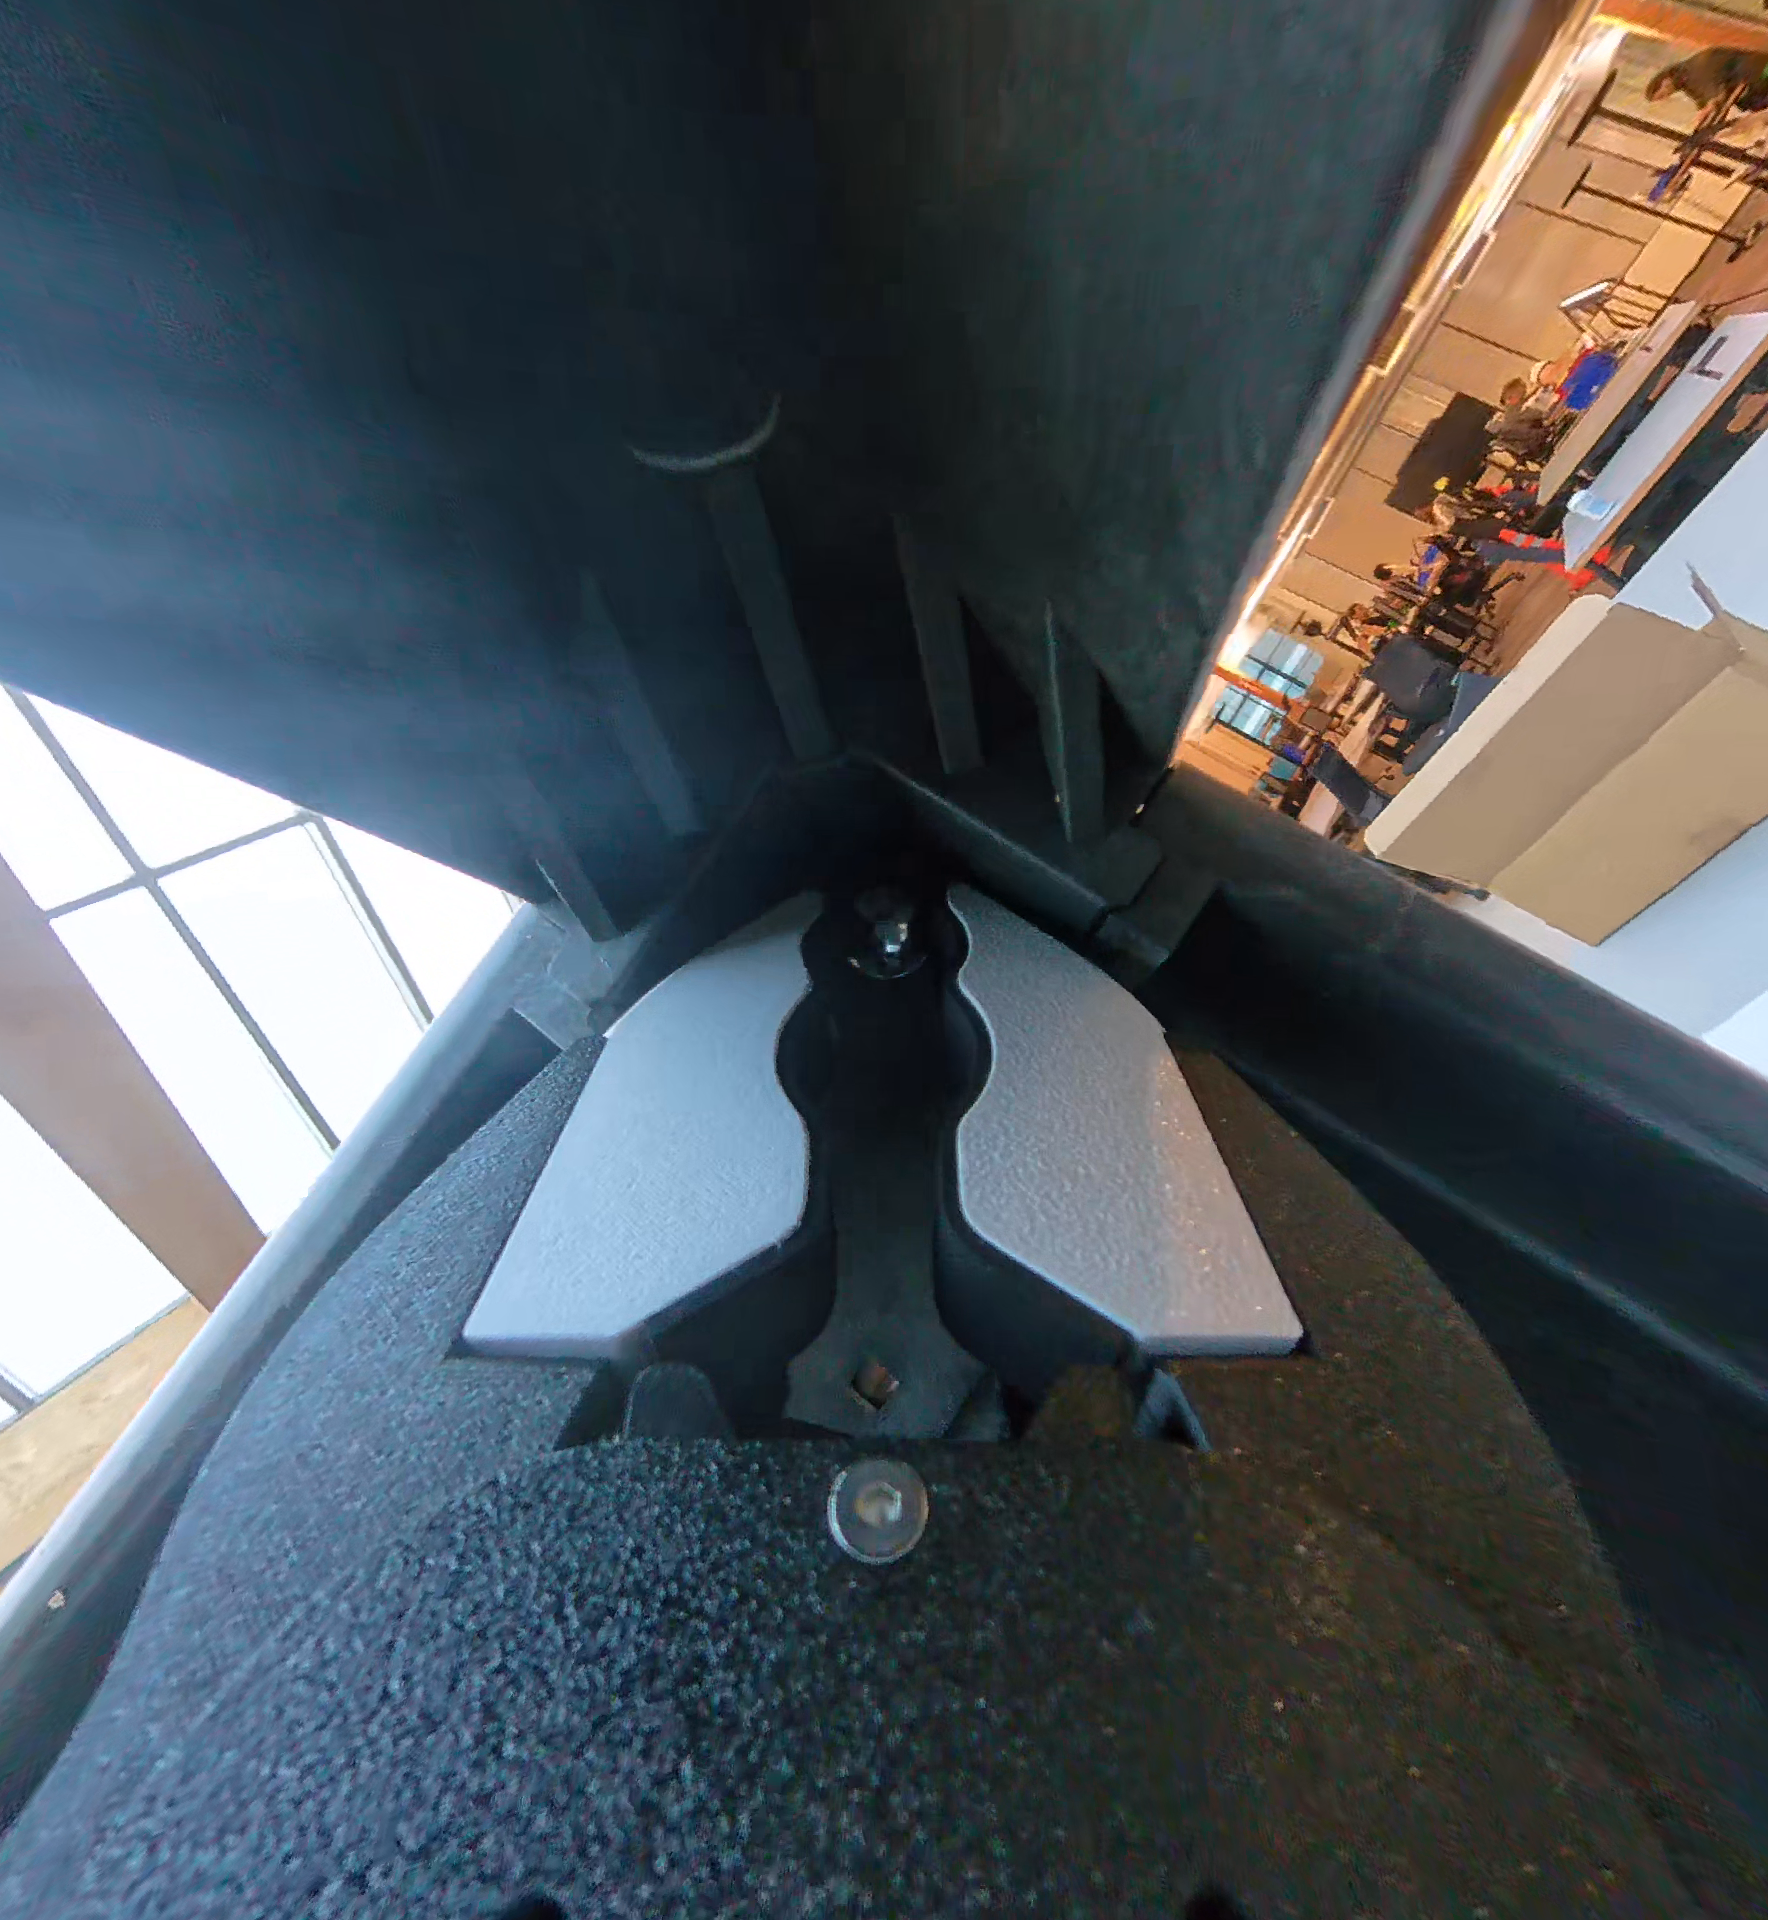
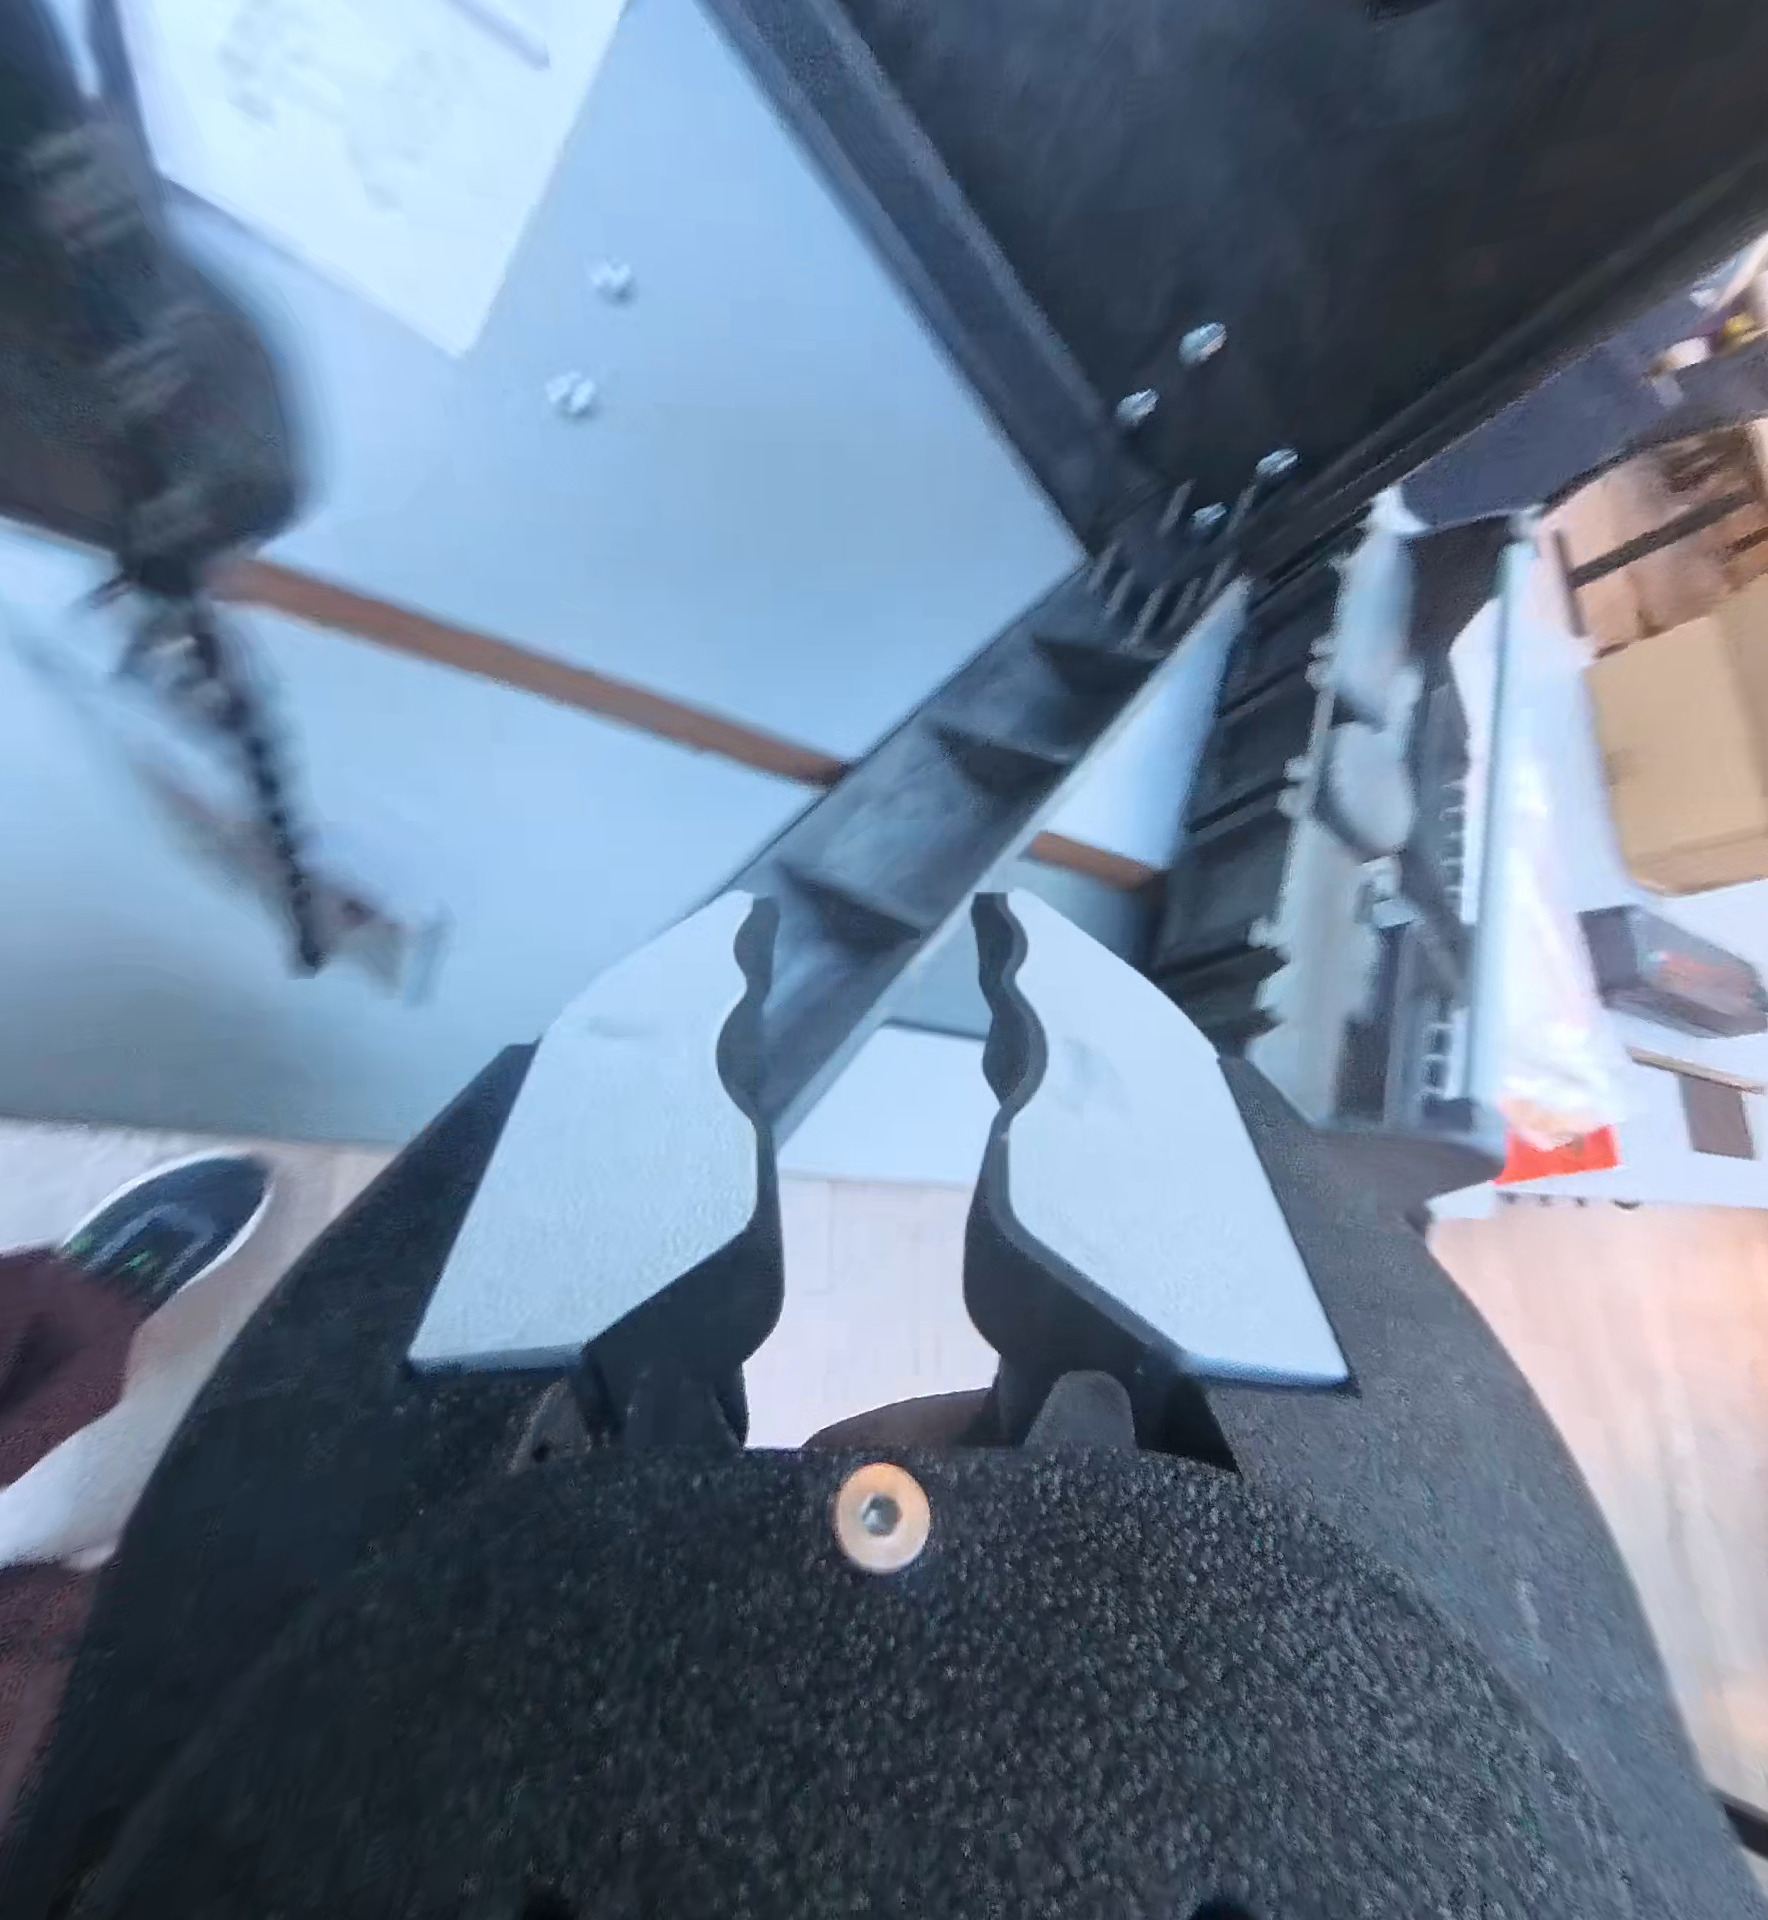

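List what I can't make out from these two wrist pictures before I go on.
- Left wrist view: the left claw is pressed into the big black ribbed plastic panel; the panel fills the frame, so its whole shape and anything behind it are hidden.
- Left wrist view: the small dark fitting at the tips is too shadowed to identify.
- Right wrist view: motion blur smears the dark dangling object at upper left.
- Right wrist view: the black ribbed bar between the open right claw tips; contact is unclear.

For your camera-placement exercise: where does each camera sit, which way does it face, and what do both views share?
Left wrist view: on the left gripper, looking along its nearly closed fingers into a black ribbed plastic part; no body shows.
Right wrist view: on the right gripper, open, looking at a ribbed black rim; a shoe shows.
Shared: black ribbed plastic, cardboard boxes.
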Tool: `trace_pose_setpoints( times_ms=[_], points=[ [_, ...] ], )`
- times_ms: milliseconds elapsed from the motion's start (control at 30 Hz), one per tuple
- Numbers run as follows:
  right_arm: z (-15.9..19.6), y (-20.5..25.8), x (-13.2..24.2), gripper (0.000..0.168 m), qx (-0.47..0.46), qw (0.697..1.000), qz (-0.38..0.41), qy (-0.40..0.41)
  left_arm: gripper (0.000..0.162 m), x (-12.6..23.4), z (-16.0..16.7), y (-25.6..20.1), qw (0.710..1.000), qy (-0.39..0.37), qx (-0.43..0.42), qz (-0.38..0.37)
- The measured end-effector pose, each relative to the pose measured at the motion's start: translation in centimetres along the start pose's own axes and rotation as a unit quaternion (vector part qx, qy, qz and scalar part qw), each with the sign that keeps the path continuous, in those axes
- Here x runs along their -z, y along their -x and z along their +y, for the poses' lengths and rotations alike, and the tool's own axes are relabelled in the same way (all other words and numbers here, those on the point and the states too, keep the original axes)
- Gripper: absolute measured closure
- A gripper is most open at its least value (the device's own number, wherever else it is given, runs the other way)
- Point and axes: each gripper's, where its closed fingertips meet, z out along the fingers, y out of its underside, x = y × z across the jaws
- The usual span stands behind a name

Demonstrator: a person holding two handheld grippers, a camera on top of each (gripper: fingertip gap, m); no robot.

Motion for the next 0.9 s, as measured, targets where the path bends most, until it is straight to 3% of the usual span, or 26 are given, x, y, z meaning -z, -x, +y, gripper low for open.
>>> trace_pose_setpoints(
  times_ms=[133,333,533,700,900],
  points=[
    [-2.1,-2.7,-1.1,0.126,-0.029,0.999,0.027,-0.02,0.145,0.0,0.0,0.0,1.0,-0.001,-0.016,0.0],
    [-1.6,2.1,-0.7,0.127,-0.004,1.0,-0.015,-0.008,0.145,0.0,0.0,0.0,0.999,-0.024,-0.043,-0.01],
    [-1.3,5.6,0.3,0.127,-0.044,0.997,-0.059,0.001,0.145,-0.1,0.0,-0.1,0.994,-0.031,-0.101,0.001],
    [-1.1,6.4,0.7,0.127,-0.045,0.996,-0.072,0.005,0.146,0.0,-0.1,-0.1,0.994,-0.016,-0.105,0.005],
    [-0.8,6.5,0.5,0.126,-0.031,0.996,-0.078,0.006,0.145,-0.1,-0.1,0.0,0.991,-0.065,-0.12,-0.01]
  ],
)
